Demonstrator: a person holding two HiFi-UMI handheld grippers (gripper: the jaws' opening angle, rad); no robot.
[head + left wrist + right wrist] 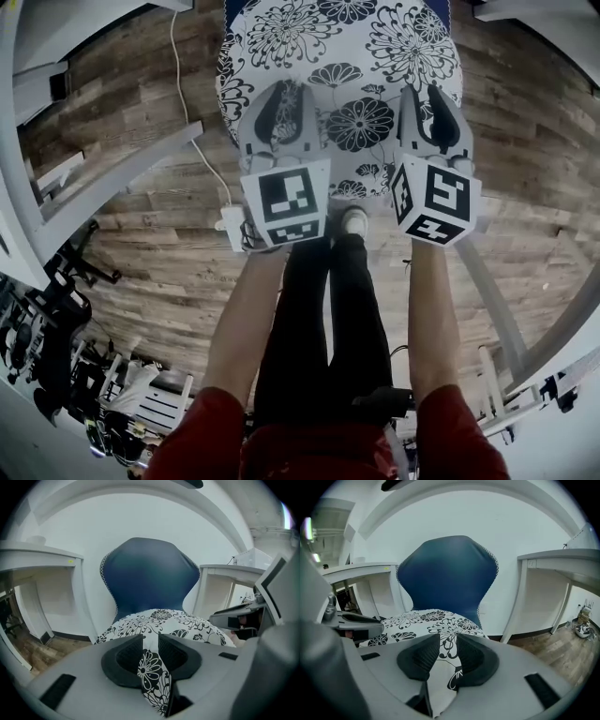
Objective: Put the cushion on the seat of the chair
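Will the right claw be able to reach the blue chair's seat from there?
Probably yes: the chair stands straight ahead, and only the cushion, which the right claw itself grips, lies between.

Wood plank floor (141, 281); white cable (174, 56) lying on it; white desk (562, 557); white wall (440, 513).

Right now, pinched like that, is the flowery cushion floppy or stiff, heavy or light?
Probably soft: the cushion folds thin between the left gripper and right gripper jaws. Likely light, as two edge pinches manage it. Its domed top suggests padding, not limpness.
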